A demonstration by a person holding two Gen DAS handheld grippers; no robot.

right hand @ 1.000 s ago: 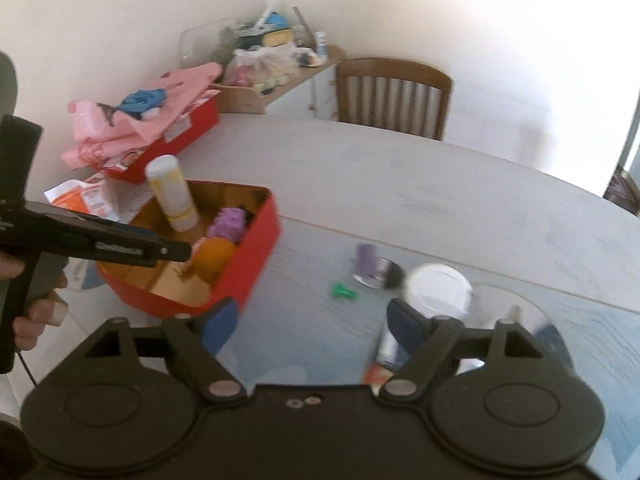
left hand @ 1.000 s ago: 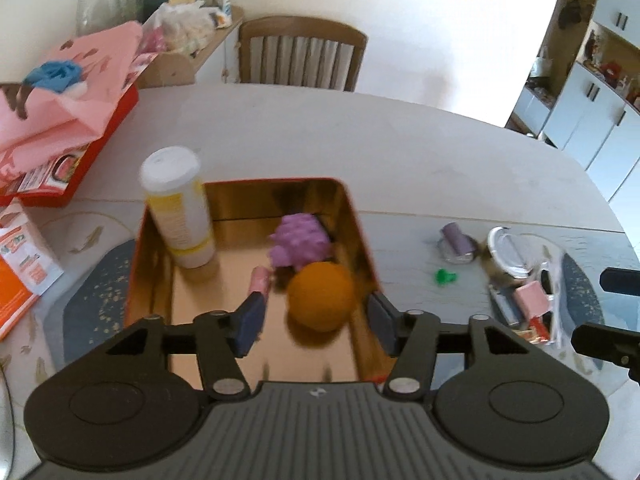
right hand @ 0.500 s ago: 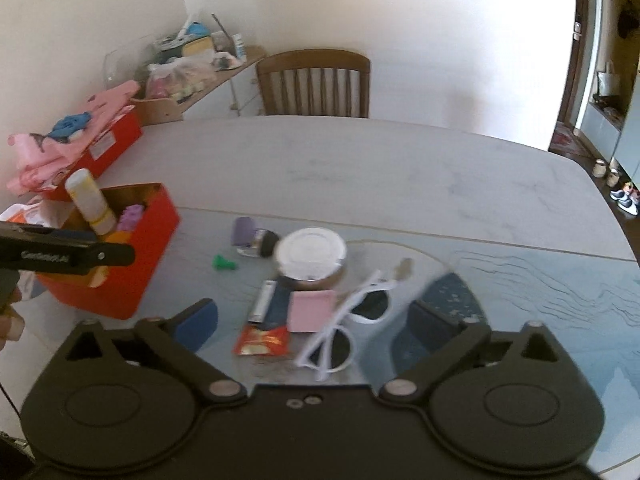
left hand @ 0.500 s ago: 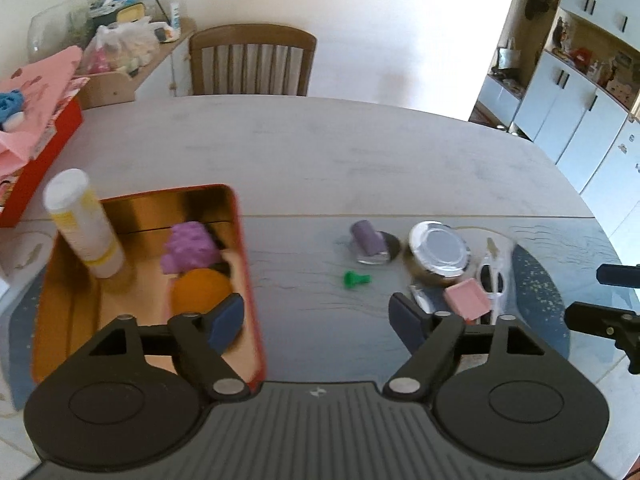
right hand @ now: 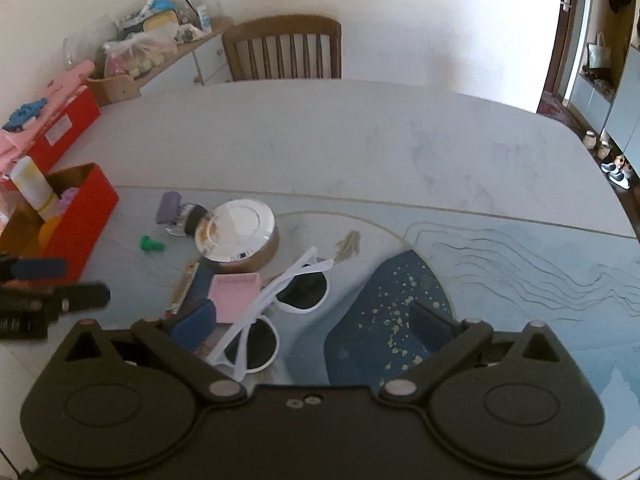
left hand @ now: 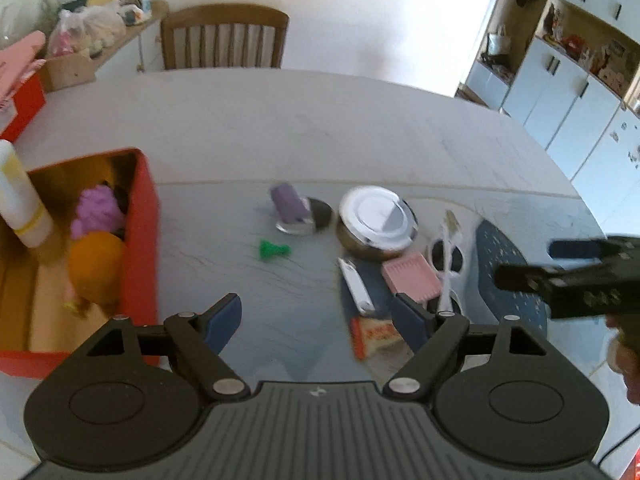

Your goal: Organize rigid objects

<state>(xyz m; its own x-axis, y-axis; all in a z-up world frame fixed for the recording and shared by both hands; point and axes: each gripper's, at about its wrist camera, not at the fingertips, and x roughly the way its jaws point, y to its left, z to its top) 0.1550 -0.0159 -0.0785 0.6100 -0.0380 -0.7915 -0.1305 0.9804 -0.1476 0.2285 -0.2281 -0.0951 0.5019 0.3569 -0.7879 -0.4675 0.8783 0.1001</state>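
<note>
Broad bare bench point(right hand: 360, 140) beyond round tin point(right hand: 240, 236); wooden chair point(right hand: 284, 48) at the far edge. Left of the tin: purple-capped bottle point(right hand: 176, 212), green piece point(right hand: 151, 244), red box point(left hand: 140, 240) holding orange ball point(left hand: 94, 268). Just nearer: pink tray point(right hand: 234, 294), white sunglasses point(right hand: 280, 312). Left gripper point(left hand: 316, 316) and right gripper point(right hand: 312, 324) both fingers spread wide, empty.

A family dining room, seen across a cluttered desk point(right hand: 360, 140)

We see a home: a wooden slat-back chair point(right hand: 284, 48) drawn up to the far side, a low sideboard point(right hand: 192, 52) by the wall heaped with plastic bags and packets, pale blue cupboard doors point(left hand: 568, 92) with open shelves of ornaments above them, and pairs of shoes point(right hand: 616, 168) on the floor by a doorway.
</note>
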